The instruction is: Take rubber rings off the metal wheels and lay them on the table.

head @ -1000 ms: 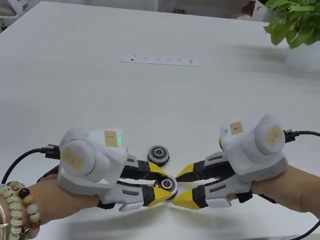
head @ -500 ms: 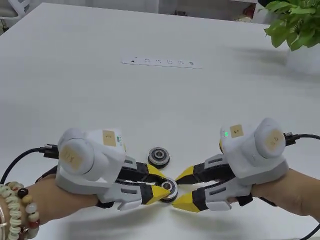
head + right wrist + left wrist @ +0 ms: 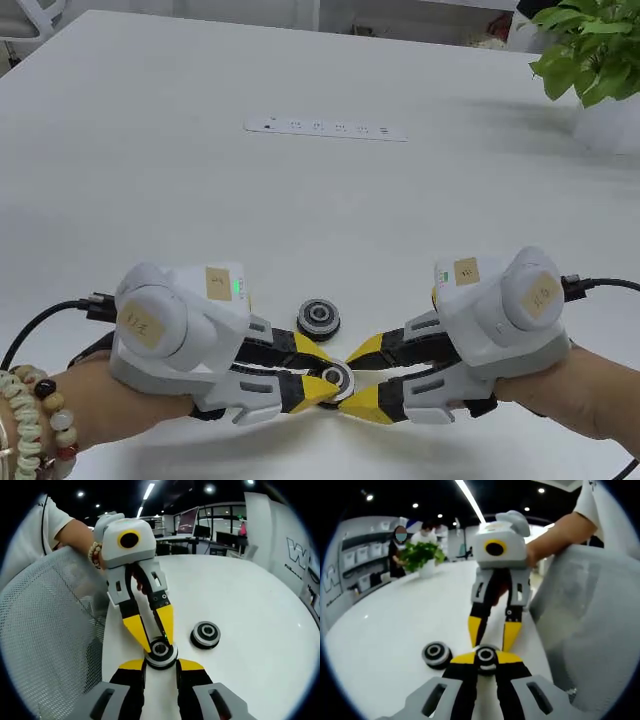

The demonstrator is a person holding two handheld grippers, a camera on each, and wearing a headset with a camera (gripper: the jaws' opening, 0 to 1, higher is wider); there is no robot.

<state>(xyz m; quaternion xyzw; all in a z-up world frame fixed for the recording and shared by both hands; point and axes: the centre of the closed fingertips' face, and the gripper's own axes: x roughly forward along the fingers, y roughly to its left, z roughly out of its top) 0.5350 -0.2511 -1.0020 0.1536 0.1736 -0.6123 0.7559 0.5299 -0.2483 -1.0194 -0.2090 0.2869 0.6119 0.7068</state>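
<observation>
A small metal wheel with a black rubber ring (image 3: 335,378) is held just above the white table (image 3: 330,220) near its front edge. My left gripper (image 3: 322,372) comes from the left and is shut on it; its yellow tips flank the wheel (image 3: 486,655) in the left gripper view. My right gripper (image 3: 352,379) meets it from the right, jaws closed against the same wheel (image 3: 160,653). A second wheel (image 3: 318,317) with its ring on lies flat on the table just behind them, also seen as a wheel (image 3: 437,654) beside my jaws.
A white power strip (image 3: 325,129) lies across the middle of the table. A potted plant (image 3: 590,60) stands at the far right corner. Cables trail from both grippers toward the front edge. A mesh chair back (image 3: 50,630) is close by the table.
The right gripper has moved left and its jaws have narrowed onto the wheel held by the left gripper. The head camera has tipped slightly.
</observation>
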